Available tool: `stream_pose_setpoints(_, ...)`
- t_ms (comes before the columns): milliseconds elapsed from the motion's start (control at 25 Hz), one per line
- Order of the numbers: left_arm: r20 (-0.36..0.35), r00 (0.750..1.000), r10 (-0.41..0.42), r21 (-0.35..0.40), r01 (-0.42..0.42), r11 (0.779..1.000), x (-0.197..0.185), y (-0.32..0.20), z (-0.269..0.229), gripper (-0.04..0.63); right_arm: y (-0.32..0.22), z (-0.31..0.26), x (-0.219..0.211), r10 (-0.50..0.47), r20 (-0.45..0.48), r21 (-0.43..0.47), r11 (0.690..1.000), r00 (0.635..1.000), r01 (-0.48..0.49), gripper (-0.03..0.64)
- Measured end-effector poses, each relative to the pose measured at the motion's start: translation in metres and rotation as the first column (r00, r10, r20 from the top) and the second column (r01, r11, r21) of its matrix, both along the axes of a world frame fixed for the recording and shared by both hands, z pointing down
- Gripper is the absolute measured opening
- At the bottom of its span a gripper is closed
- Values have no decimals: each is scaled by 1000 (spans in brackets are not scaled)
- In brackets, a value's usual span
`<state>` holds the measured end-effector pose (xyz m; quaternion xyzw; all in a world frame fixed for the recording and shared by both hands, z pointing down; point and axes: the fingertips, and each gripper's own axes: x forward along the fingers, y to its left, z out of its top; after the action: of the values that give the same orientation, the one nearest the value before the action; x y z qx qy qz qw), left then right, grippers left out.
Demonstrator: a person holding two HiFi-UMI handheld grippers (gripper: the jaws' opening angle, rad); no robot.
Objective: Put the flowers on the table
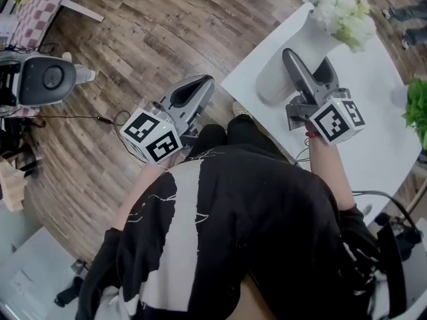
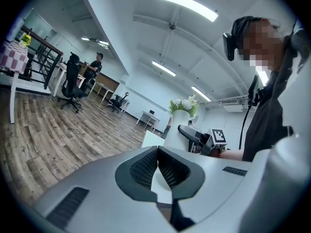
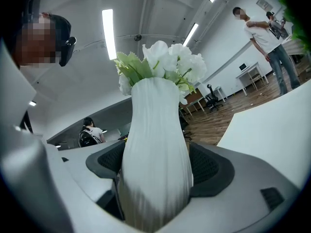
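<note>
One white desk [image 1: 373, 112] carried nothing of the task yet, or perhaps did: the ribbed vase [image 1: 283, 65] sat roughly upright above its near edge, contact unclear, flowers [image 1: 343, 12] topmost. The right claw [image 3: 155, 178] was clamped round the vase's body. The left claw [image 2: 158, 166], jaws together and empty, hung beside the desk.

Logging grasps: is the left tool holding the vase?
No, the left tool is shut, empty; the right tool grips the vase.

White flowers [image 1: 340, 12] in ribbed white vase [image 1: 273, 82], seemingly tilted over table [image 1: 380, 99]
</note>
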<state>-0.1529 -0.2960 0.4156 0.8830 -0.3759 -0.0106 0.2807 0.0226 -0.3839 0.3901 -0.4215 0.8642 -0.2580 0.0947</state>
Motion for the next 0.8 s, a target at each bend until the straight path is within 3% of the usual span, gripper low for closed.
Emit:
stream_pose_setpoints(360, 12, 1000, -24, -21, 24, 1000, -8, 5, 9, 14, 0, 14, -6, -3, -12, -18, 1000, 1000, 3, 420)
stream_pose_setpoints(800, 33, 999, -30, -18, 31, 999, -11, 7, 9, 14, 5, 9, -9, -7, -12, 82, 997, 1000, 7, 420)
